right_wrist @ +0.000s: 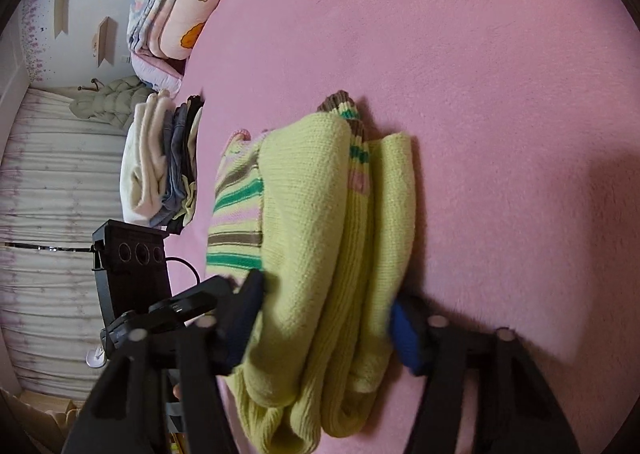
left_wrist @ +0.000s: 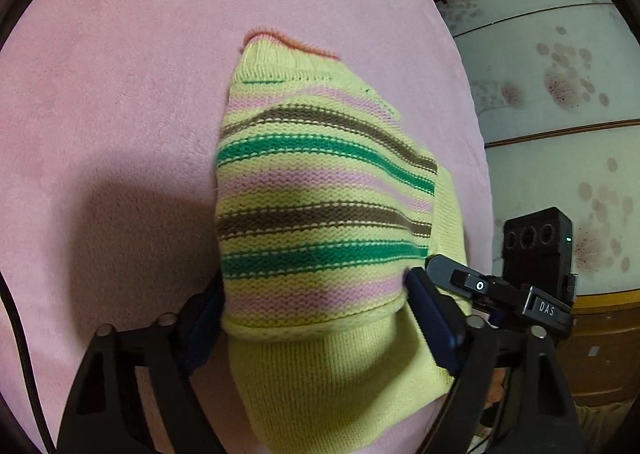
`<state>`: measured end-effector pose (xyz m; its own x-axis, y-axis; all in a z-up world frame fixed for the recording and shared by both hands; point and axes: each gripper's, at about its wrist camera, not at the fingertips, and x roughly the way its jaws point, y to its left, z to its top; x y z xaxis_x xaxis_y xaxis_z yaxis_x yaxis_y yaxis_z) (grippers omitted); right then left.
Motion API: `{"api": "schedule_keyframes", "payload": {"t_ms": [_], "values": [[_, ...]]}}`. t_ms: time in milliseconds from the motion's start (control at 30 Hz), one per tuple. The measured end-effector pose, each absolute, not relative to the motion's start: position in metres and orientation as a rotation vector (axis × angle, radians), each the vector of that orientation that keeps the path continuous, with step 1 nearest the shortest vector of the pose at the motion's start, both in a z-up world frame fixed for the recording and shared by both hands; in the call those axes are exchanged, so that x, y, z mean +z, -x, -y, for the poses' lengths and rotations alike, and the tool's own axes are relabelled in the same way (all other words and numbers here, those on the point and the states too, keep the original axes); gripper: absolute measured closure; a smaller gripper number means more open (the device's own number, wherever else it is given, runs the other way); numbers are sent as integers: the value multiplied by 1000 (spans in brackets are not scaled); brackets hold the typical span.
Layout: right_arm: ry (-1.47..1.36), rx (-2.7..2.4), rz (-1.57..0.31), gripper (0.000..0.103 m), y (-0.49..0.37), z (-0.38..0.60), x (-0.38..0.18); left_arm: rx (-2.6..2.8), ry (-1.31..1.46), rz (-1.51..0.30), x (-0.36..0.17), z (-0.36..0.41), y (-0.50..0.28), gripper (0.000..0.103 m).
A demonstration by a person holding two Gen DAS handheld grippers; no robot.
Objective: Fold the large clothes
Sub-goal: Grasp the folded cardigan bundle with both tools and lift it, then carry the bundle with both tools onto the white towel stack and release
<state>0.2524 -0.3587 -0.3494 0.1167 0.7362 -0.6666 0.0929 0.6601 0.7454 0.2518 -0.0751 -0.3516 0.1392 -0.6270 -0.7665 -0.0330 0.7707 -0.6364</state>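
**Folded sweater clamped both sides, ready to carry or set down**

Bedroom, pink fleece bedspread (right_wrist: 460,34) as work surface. Pile of quilts (right_wrist: 176,2) at far corner, stack of folded clothes (right_wrist: 160,166) near bed edge, floral sliding panels (left_wrist: 560,94) past the other edge.

Striped knit sweater (left_wrist: 320,190) already folded into thick bundle, lying on bedspread between both tools. Orange-trimmed collar pointing away in left view; several plain yellow layers stacked edge-on in right view.

Left gripper (left_wrist: 316,318): jaws spread wide around near end of bundle, blue pads pressed against both sides of knit. Gripping sweater, judging by fabric bulging between pads. Low approach, nearly level with bed.

Right gripper (right_wrist: 324,330): same story, jaws wide, pads squeezing stacked layers from both sides. Also low, coming in from the adjoining side; left tool's body visible at left of the right view.

Step in hand, probably: lift bundle and move to folded stack, or press final fold flat. Cannot tell whether bundle is touching bed underneath.

Doing it well:
- Keep both clamps firm; soft knit, layers likely to slide apart.
- Lift both ends together, level, no twisting.
- Watch loose ribbed hem drooping at near end of right view; likely to unroll.
- Set down square beside stack, release only once resting.
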Motion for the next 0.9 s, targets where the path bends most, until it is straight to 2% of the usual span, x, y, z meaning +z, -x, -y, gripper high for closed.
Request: {"api": "schedule_keyframes", "payload": {"t_ms": [67, 167, 500, 700, 900], "values": [[-718, 545, -1387, 63, -252, 355, -339, -455, 558, -1370, -343, 78, -252, 31], [-649, 540, -1369, 66, -250, 348, -321, -443, 535, -1349, -329, 78, -248, 37], [-580, 535, -1294, 67, -223, 320, -241, -487, 471, -1267, -248, 47, -221, 38], [-541, 568, -1261, 67, -219, 252, -188, -497, 446, -1213, -192, -22, -213, 38], [-532, 645, -1194, 67, -251, 146, -146, -433, 367, -1147, -124, -134, -239, 38]]}}
